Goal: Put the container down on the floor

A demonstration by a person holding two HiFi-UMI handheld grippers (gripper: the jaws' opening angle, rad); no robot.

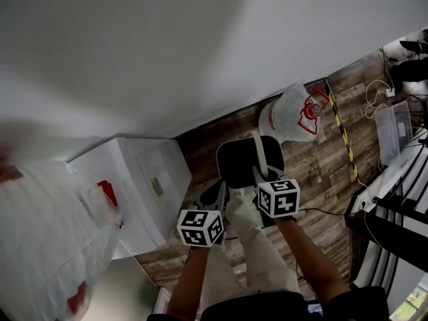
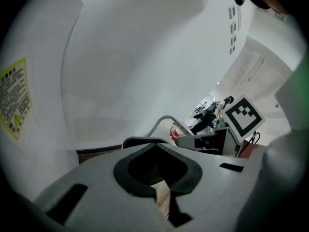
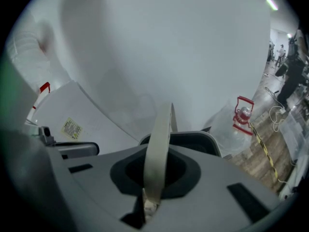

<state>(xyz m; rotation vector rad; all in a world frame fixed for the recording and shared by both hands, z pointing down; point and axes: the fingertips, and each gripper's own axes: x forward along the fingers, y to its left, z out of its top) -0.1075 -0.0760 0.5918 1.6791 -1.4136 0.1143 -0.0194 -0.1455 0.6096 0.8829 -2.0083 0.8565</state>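
The container (image 1: 249, 160) is a round black bin with a grey rim and a pale strap handle (image 1: 259, 154). It hangs above the wooden floor in front of the person's legs. My right gripper (image 1: 261, 174) is shut on the handle. The strap (image 3: 158, 149) runs up between its jaws in the right gripper view, with the bin's rim (image 3: 198, 138) just beyond. My left gripper (image 1: 217, 194) sits by the bin's left edge. Its jaws (image 2: 157, 170) look shut with nothing between them. The rim (image 2: 140, 140) and the arched handle (image 2: 163, 122) show past them.
A white cabinet (image 1: 144, 179) with a yellow label stands to the left against the white wall. A clear plastic bag (image 1: 297, 116) with a red lantern print lies on the wooden floor (image 1: 321, 199) beyond the bin. Yellow-black tape (image 1: 341, 136), cables and a clear box (image 1: 394, 129) lie at the right.
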